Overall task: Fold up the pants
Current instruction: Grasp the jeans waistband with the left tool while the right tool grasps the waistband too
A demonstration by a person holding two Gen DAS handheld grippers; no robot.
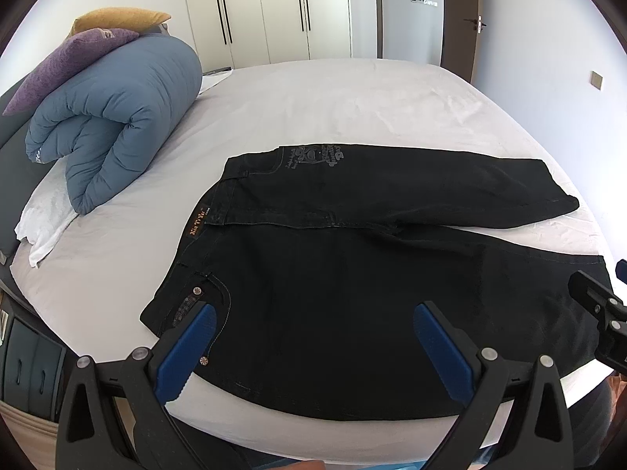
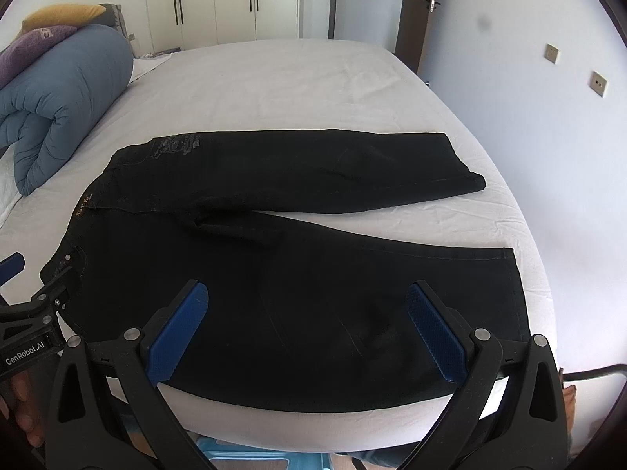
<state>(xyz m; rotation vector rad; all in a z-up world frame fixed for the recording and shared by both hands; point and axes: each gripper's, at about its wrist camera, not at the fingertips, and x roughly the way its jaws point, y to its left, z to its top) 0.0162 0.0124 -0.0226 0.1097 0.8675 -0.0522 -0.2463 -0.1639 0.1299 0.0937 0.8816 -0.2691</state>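
Note:
Black jeans lie flat on the white bed, waistband to the left, both legs spread apart toward the right. A brown label sits on the waistband. My left gripper hovers open over the near waist and hip area, nothing between its blue pads. My right gripper hangs open above the near leg, holding nothing. In the left wrist view the right gripper's black body shows at the right edge; in the right wrist view the left gripper's body shows at the left.
A rolled blue duvet with purple and yellow pillows lies at the bed's left. White sheet stretches beyond the jeans. Wardrobe doors and a dark door stand behind. The bed's near edge runs just under the grippers.

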